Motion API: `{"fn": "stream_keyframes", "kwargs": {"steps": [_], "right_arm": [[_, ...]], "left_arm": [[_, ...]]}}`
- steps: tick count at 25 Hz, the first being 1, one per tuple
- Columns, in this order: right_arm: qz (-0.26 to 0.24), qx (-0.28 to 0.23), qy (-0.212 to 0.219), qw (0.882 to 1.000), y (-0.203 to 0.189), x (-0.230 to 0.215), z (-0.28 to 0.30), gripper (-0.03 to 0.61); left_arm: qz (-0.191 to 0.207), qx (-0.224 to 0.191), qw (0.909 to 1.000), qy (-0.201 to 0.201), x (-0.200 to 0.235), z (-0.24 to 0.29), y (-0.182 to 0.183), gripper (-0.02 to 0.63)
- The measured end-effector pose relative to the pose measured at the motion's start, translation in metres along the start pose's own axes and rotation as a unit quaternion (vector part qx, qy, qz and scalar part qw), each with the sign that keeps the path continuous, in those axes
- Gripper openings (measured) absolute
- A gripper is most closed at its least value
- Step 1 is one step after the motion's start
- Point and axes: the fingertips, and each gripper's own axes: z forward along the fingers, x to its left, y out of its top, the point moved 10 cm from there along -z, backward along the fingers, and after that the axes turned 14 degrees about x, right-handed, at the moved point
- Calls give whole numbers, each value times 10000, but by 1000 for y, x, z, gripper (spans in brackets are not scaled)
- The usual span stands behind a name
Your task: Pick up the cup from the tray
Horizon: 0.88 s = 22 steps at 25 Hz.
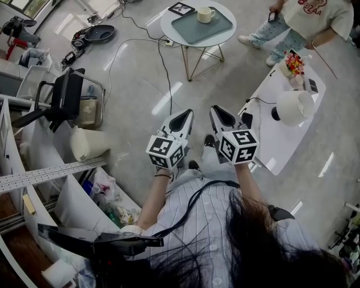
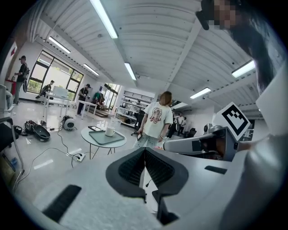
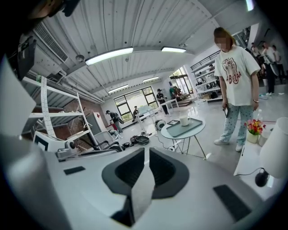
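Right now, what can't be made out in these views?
- Inside of the cream ceramic cup: too small and distant in every view, so full or empty is unknown.
- Black square card beside the grey-green rectangular tray: its print is too small in all views.
- Standing person: head cut off by the head view's top edge; face blurred in both gripper views.
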Motion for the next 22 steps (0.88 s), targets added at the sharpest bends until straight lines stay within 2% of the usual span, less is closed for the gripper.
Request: {"fn": "stream_keyframes", "kwargs": {"steps": [10, 22], "right_arm": [[-68, 21, 223, 9997, 56, -62, 30, 51], [-140, 23, 406, 9991, 93, -96, 56, 51]], "left_arm": [[-14, -46, 9998, 167, 17, 65, 51, 12], [3, -153, 9997, 208, 34, 111, 87, 12]]}}
